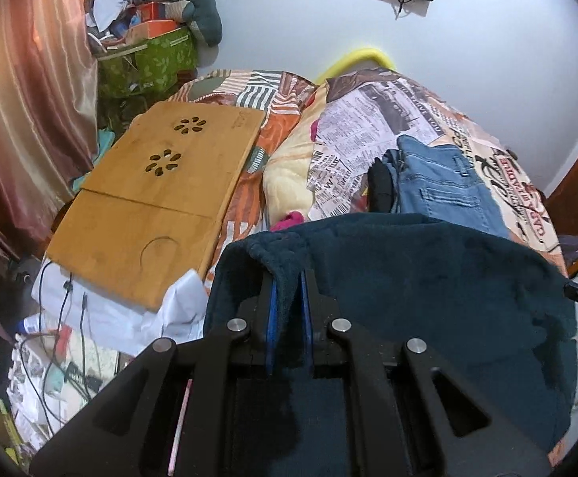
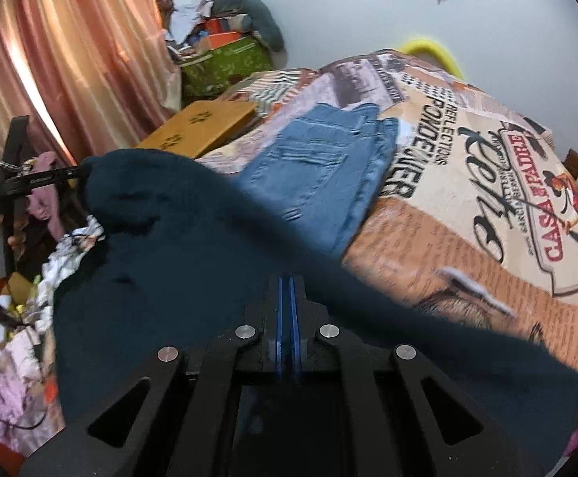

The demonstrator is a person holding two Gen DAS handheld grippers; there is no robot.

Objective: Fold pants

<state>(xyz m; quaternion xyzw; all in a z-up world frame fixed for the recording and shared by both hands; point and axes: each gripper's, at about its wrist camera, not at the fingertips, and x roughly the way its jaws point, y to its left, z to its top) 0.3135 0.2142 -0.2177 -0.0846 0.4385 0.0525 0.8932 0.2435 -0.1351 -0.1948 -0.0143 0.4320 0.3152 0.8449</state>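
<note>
Bed covered by a newspaper-print bedspread [image 2: 467, 214] with "CASA PADRE" lettering, fills most of both views. Dark teal fleece pants [image 1: 428, 278] held up in the air over the near edge of the bed, stretched between both grippers, hanging slack in front of the cameras; fabric partly blurred in the right wrist view. Bamboo lap desk [image 1: 157, 206] lies on the bed's left side, flower-shaped cutouts on top, well apart from the pants. Folded blue jeans [image 2: 320, 167] lie on the bedspread just beyond the teal pants, a black garment [image 1: 380, 190] touching their left side. Green leaf-print box [image 1: 149, 59] stuffed with clutter in the far corner, beside the pink curtain [image 1: 22, 111]. Left gripper [image 1: 289, 298]: jaws nearly closed, thick fold of the teal pants pinched between the blue pads. Right gripper [image 2: 287, 306]: jaws pressed almost together, pants edge clamped at the tips. Left gripper also seen from the right wrist view, gripping the pants' far corner.
</note>
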